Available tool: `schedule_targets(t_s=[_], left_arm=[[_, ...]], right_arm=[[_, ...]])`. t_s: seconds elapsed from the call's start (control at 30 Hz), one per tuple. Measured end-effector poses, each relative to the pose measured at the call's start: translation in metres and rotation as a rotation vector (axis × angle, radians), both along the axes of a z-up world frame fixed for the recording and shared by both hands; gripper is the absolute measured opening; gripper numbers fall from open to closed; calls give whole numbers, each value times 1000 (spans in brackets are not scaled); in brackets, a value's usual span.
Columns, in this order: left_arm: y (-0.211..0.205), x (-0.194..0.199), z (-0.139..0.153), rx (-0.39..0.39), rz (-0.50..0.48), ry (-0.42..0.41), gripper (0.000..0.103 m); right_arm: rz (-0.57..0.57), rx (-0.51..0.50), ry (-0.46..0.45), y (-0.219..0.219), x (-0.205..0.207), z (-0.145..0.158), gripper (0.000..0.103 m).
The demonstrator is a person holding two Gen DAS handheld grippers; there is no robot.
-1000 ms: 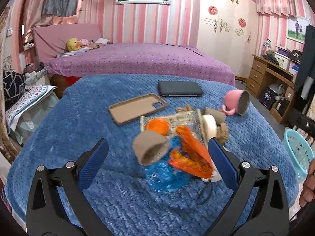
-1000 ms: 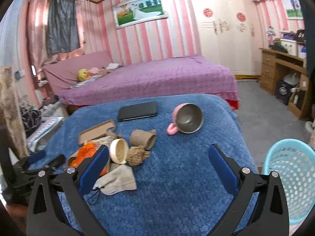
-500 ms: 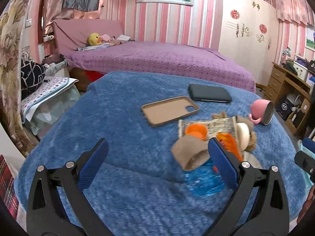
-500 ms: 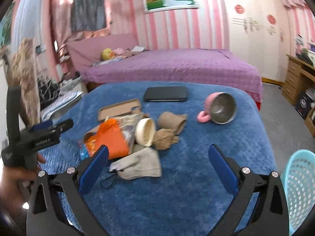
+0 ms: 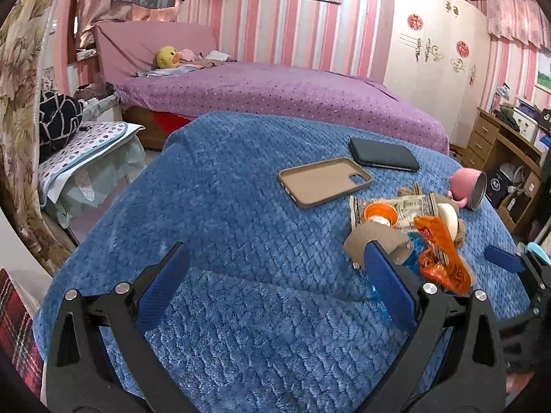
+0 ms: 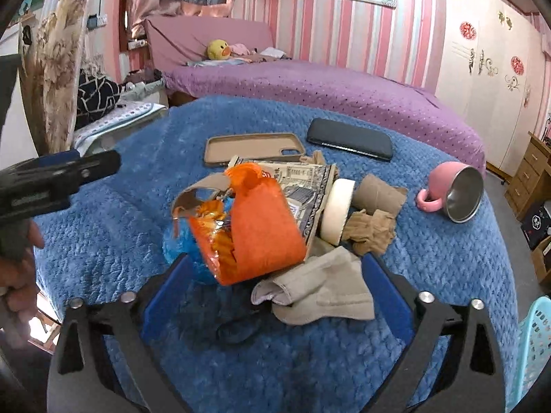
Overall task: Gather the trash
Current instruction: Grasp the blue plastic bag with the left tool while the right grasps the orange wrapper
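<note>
Right gripper (image 6: 275, 296) jaws wide but closing round orange snack wrapper (image 6: 256, 230) and beige face mask (image 6: 320, 296), left gripper (image 5: 275, 289) wide, empty, clear of pile

We can read no text for certain: print on the newspaper-patterned wrapper (image 6: 299, 186) and orange snack bag (image 6: 261, 230) is too blurred to make out.
</note>
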State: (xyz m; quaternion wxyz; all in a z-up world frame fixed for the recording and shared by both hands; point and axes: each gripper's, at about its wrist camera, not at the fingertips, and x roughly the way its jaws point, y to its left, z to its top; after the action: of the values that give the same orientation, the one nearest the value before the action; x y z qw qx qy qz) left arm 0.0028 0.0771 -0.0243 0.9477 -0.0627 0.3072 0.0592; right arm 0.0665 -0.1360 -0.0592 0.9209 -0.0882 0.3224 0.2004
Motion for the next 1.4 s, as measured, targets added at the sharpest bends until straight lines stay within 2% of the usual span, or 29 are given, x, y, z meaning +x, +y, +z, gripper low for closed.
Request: schedule_targets(t_s=[0.1,0.17,0.2,0.3,0.33,0.5,0.7,0.97,1.07,1.13,1.2,1.23,1.4], left_arm=[[-2,-1,-2,0,-32,15,98],[-5,0,-4,-7,-61,29,98],[-8,0,-5,-8,-82,33,98],[-19,0,-7,-3,-139,42,98],[-22,0,-8,-8,-159,46,97],[-38,0,-9,-17,-217,50,97],[-64,3,-10,-69,-291,66,97],[-112,11,-14,-1,-363,78,95],[-125,22,-23,19,-377,124,76],[-131,27,-29,19,-392,162,41],[-132,32,-36,12,-406,191,23],[-132,32,-35,5,-407,177,18],[-120,14,-4,-32,-392,-2,14]], right_arm=[[9,-15,15,3,6,-3,77],[14,-29,4,4,6,-2,61],[16,-30,0,4,7,-1,57],[11,-31,4,-2,7,2,26],[5,-26,2,-5,6,4,19],[-9,27,-13,-26,5,15,4],[-27,65,-40,-46,1,26,1],[-54,110,-72,-71,-5,39,1],[-61,120,-73,-81,-5,41,1],[-68,126,-76,-88,-6,43,1],[-78,134,-80,-95,-7,45,1],[-86,141,-85,-101,-8,47,1],[-118,172,-116,-121,-14,56,1]])
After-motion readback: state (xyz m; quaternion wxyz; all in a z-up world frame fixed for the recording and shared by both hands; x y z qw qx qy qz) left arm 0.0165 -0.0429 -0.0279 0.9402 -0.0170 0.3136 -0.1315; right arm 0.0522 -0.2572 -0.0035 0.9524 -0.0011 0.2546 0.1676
